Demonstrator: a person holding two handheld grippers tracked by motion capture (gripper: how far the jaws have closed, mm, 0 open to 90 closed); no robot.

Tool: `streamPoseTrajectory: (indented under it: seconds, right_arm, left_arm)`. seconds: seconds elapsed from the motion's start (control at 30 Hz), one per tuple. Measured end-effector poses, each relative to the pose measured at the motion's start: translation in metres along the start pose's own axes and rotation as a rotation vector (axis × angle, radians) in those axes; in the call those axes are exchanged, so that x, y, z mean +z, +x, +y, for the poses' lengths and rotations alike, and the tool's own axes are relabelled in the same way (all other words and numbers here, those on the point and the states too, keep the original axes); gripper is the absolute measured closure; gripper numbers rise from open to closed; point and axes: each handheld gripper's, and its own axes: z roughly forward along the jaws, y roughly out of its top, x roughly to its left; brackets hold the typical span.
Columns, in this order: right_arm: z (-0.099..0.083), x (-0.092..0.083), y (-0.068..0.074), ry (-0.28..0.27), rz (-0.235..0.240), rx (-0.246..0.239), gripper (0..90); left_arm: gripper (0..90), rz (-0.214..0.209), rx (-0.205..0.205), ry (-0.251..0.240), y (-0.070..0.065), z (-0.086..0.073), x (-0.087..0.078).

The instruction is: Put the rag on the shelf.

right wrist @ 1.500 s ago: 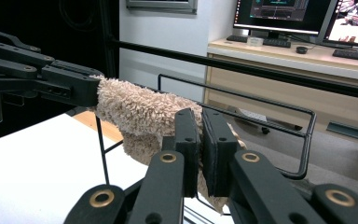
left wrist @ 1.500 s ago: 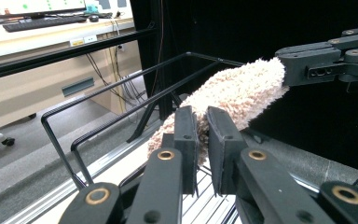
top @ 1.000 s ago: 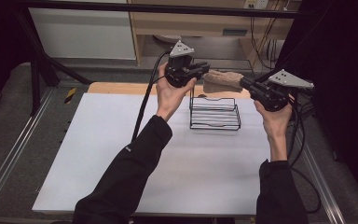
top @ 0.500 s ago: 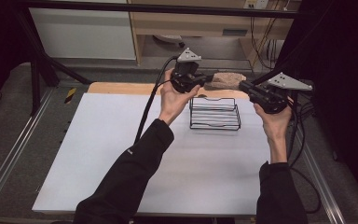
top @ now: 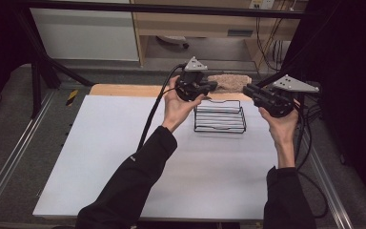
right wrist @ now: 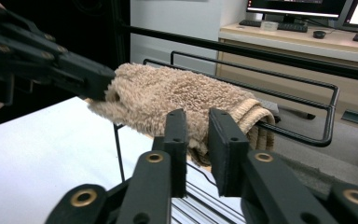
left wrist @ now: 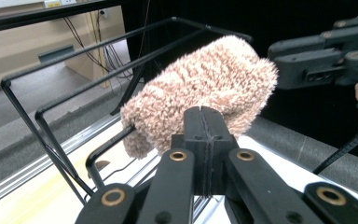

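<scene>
A tan fluffy towel (top: 228, 82) hangs over the far rim of a black wire basket (top: 219, 129) at the back of the white table. My left gripper (top: 214, 86) is at the towel's left end, jaws shut on its edge; in the left gripper view the jaws (left wrist: 204, 114) are pressed together against the towel (left wrist: 205, 79). My right gripper (top: 246, 90) is at the towel's right end. Its jaws (right wrist: 196, 116) have just been opening and show a narrow gap, with the towel (right wrist: 177, 98) just beyond them and nothing pinched.
The white table top (top: 124, 157) stretches in front of the basket. A wooden strip (top: 124, 89) runs along the table's far edge. Black frame bars (top: 171, 7) cross above the back, and cables trail from both grippers.
The left hand has sunk and shifted slightly right, bringing the towel's left end down to the basket's rim. The right hand has stayed where it was.
</scene>
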Motion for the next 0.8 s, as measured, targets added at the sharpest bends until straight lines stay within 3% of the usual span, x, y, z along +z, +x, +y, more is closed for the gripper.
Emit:
streamPoseTrajectory:
  seconds: [0.13, 0.2, 0.3, 0.4, 0.53, 0.8]
  right_arm:
    - [0.003, -0.002, 0.000, -0.016, 0.001, 0.009, 73.3]
    - [0.005, -0.003, 0.001, -0.026, 0.013, 0.023, 76.4]
    - [0.005, 0.001, 0.003, 0.009, 0.025, 0.031, 86.9]
    - [-0.001, 0.009, 0.003, 0.053, 0.024, 0.055, 90.0]
    - [-0.012, 0.018, 0.000, 0.085, -0.003, 0.077, 90.0]
    - [-0.018, 0.029, -0.007, 0.092, -0.053, 0.080, 90.0]
  left_arm:
    - [89.8, 0.010, 0.012, 0.023, 0.000, -0.004, 0.004]
    - [89.8, 0.018, 0.014, 0.031, 0.001, -0.007, 0.006]
    - [89.8, 0.022, 0.010, 0.034, 0.003, -0.010, 0.008]
    - [89.8, 0.029, 0.015, 0.046, 0.004, -0.013, 0.011]
    - [89.8, 0.039, 0.017, 0.052, 0.005, -0.016, 0.015]
    - [89.6, 0.053, 0.006, 0.042, 0.009, -0.020, 0.022]
